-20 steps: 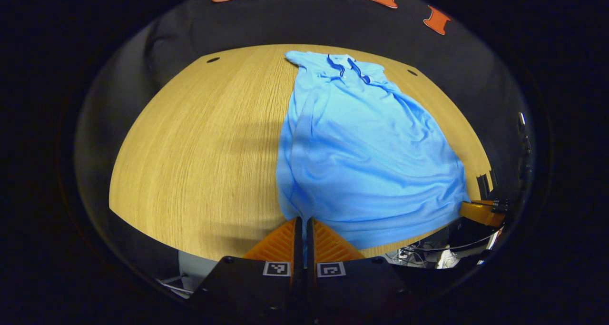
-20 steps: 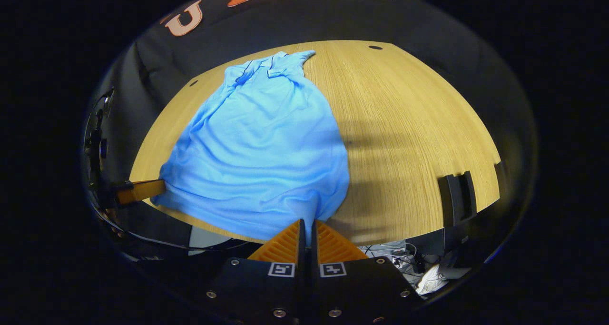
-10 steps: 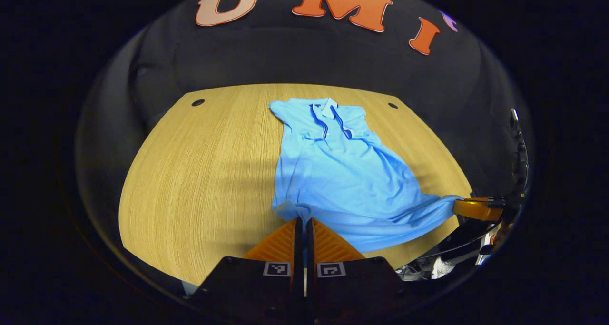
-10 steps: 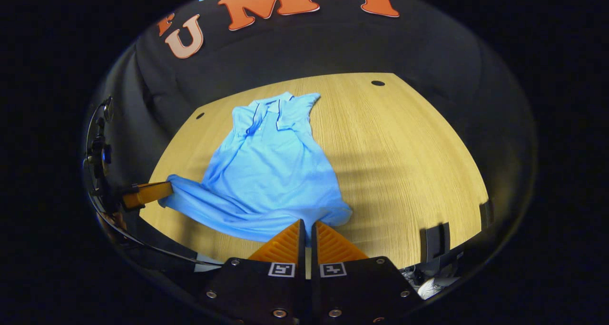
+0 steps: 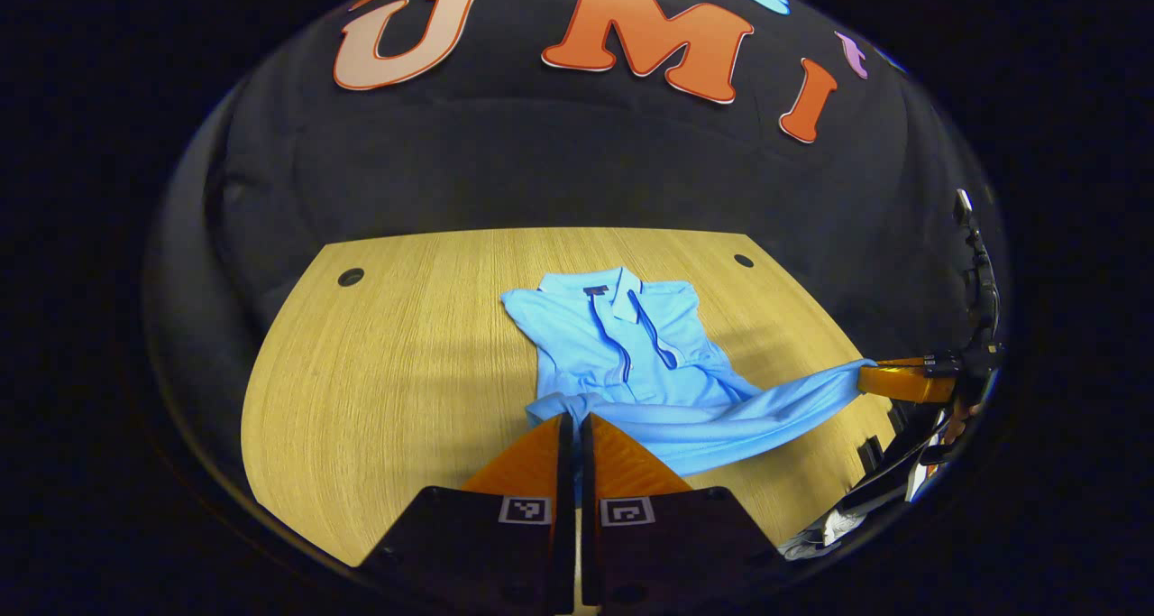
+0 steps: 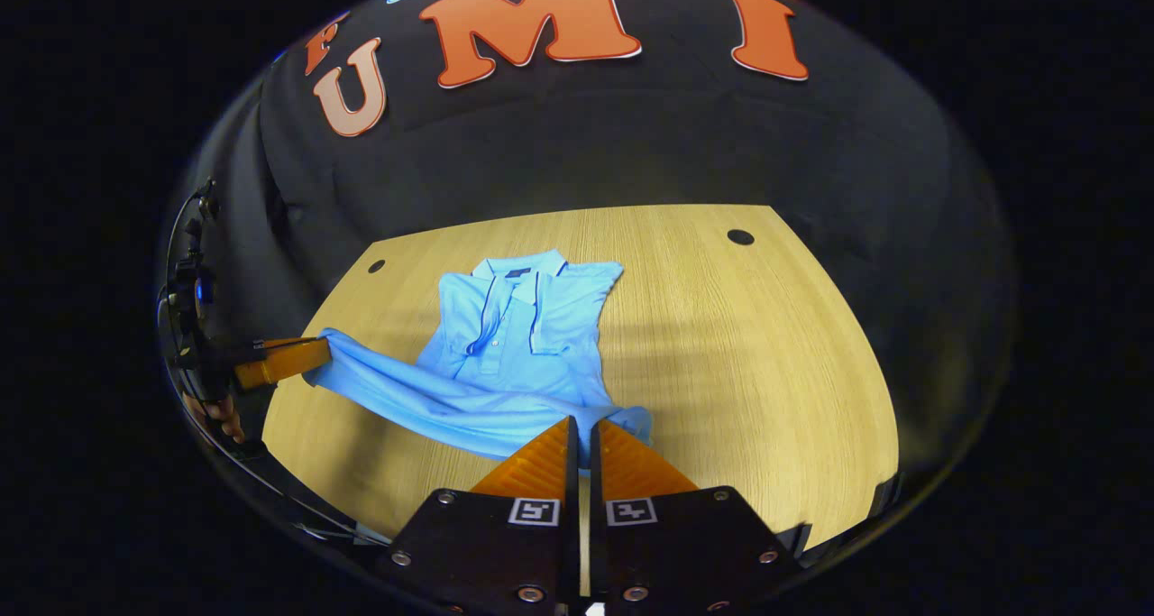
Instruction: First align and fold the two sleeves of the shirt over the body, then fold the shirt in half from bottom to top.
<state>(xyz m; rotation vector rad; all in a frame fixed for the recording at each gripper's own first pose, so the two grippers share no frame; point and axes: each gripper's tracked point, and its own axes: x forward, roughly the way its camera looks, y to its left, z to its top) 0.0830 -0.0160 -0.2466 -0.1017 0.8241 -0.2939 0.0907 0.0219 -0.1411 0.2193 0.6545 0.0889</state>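
A light blue polo shirt (image 5: 631,345) lies collar-up on the wooden table (image 5: 397,363), its sleeves folded in over the body. My left gripper (image 5: 572,416) is shut on the hem's left corner, held above the lower body. My right gripper (image 6: 582,422) is shut on the hem's right corner. The hem (image 6: 424,399) hangs stretched between them over the shirt (image 6: 523,327), lifted off the table. In the right gripper view the left gripper (image 6: 311,356) appears at the left edge; in the left gripper view the right gripper (image 5: 865,377) appears at the right edge.
The wooden table (image 6: 748,354) has small round holes near its far corners (image 5: 350,277) (image 6: 740,236). A hand (image 6: 216,413) holds the left gripper. Cables hang below the table's near edge (image 5: 847,517).
Both grippers have carried the hem up and forward towards the collar. The shirt's lower half has lifted off the table and now covers less of it.
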